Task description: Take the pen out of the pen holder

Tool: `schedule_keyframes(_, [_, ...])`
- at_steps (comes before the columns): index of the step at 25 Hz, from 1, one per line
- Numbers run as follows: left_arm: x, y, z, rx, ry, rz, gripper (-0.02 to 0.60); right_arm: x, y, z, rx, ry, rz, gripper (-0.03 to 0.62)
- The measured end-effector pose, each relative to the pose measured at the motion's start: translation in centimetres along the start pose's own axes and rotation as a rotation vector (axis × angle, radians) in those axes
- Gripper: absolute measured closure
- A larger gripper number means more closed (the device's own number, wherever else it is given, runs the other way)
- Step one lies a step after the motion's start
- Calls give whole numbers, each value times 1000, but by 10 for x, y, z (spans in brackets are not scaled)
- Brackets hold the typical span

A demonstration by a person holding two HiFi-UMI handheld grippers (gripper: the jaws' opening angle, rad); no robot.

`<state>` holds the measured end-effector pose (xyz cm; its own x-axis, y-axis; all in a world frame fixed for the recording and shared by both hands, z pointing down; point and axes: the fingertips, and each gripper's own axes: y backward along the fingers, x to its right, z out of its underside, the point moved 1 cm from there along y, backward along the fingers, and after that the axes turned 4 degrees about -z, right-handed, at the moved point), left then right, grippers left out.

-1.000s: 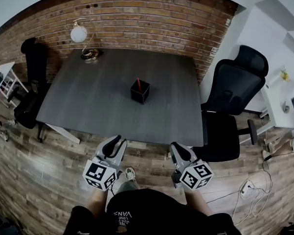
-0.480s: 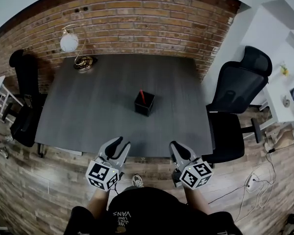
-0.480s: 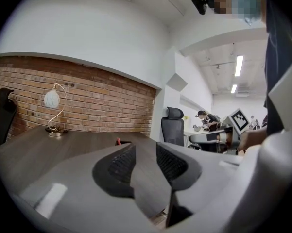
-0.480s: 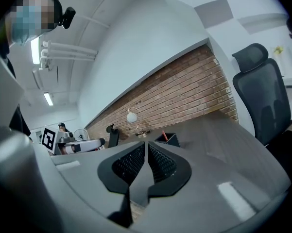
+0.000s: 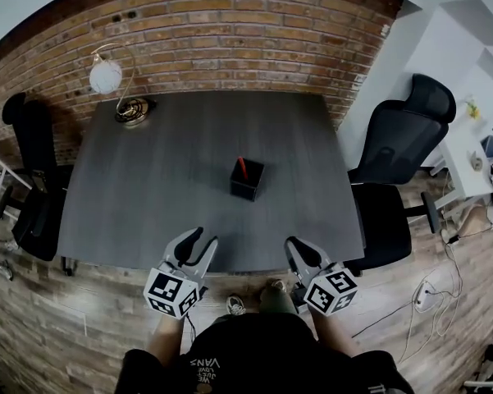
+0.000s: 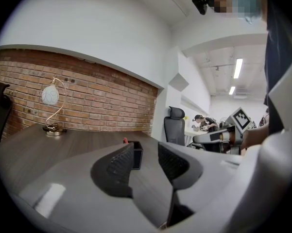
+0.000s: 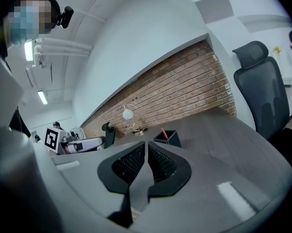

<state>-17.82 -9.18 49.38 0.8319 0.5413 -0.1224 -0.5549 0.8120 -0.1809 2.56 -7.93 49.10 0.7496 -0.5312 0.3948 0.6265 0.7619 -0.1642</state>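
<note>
A black square pen holder (image 5: 247, 179) stands near the middle of the dark grey table (image 5: 148, 187), with a red pen (image 5: 242, 167) upright in it. Both grippers hover at the table's near edge, well short of the holder. My left gripper (image 5: 198, 238) is to the left of my right gripper (image 5: 298, 246). In the left gripper view the jaws (image 6: 145, 152) are opening with nothing between them; the holder (image 6: 137, 154) and pen tip (image 6: 125, 140) show beyond the gap. In the right gripper view the jaws (image 7: 146, 149) are shut and empty, the holder (image 7: 168, 138) ahead to their right.
A desk lamp with a white globe (image 5: 107, 76) stands at the table's far left corner, against a brick wall (image 5: 230, 31). A black office chair (image 5: 402, 150) sits by the table's right side, another (image 5: 29, 162) by the left. Cables (image 5: 426, 302) lie on the wooden floor.
Both grippers have come forward from over the floor to the table's near edge. The left jaws have spread apart. The holder and pen have not moved.
</note>
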Motion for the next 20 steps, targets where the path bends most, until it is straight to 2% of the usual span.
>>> schedule_keyframes(10, [-25,-27,-1,-27,1,-32,417,16,-40,-4,-30,-20,-58,591])
schedule_keyframes(20, [-41,-99,-8,-60,0,-59,411,59,-57,-21,-65,-26,-96,591])
